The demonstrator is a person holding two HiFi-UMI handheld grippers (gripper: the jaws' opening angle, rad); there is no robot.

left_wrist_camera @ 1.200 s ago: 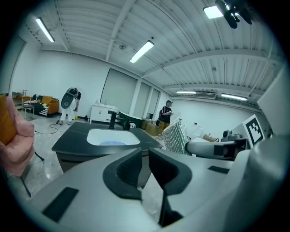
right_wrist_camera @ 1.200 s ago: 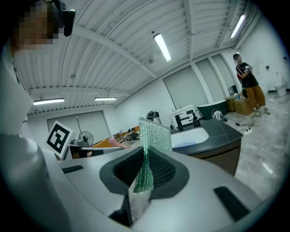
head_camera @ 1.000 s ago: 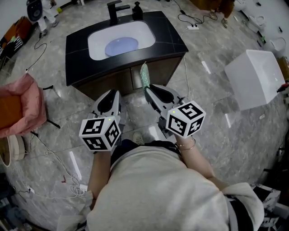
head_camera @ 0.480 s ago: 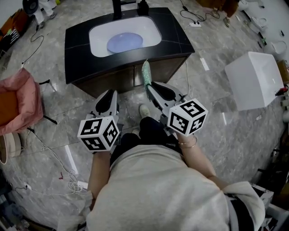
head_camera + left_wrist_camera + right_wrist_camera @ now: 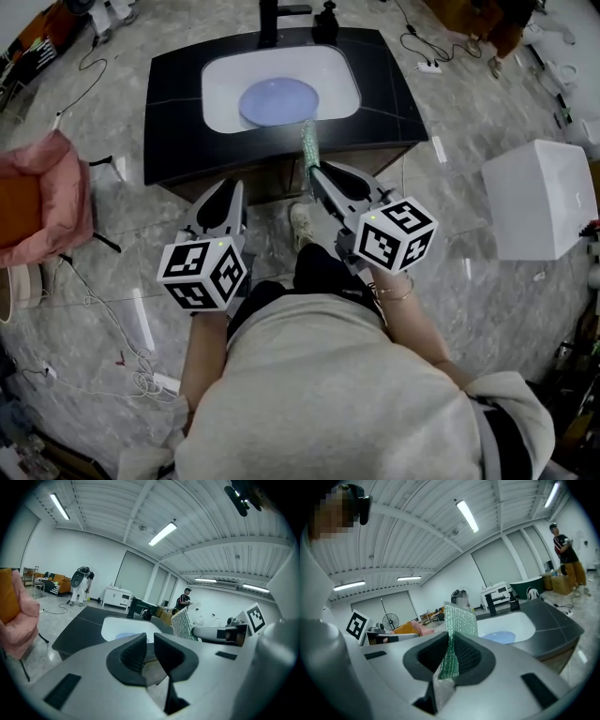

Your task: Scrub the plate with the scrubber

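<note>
A pale lavender plate (image 5: 277, 100) lies in the white sink basin (image 5: 217, 92) of a black counter (image 5: 172, 112). My right gripper (image 5: 317, 172) is shut on a green mesh scrubber (image 5: 308, 143), which stands upright just short of the counter's front edge. In the right gripper view the scrubber (image 5: 458, 625) rises between the pads, with the plate (image 5: 503, 637) beyond it. My left gripper (image 5: 232, 188) hovers beside it at the left, shut with nothing in it, short of the counter. In the left gripper view its jaws (image 5: 150, 651) point at the basin and plate (image 5: 124, 635).
A black faucet (image 5: 273, 15) and a dark bottle (image 5: 325, 21) stand behind the basin. A white box (image 5: 540, 195) sits on the floor to the right, a pink-draped chair (image 5: 42, 192) to the left. Cables trail over the marble floor. A person stands far off (image 5: 183, 601).
Both grippers have moved forward toward the counter, and the sink now sits closer in the head view. The scrubber's tip has come up to the counter's front edge.
</note>
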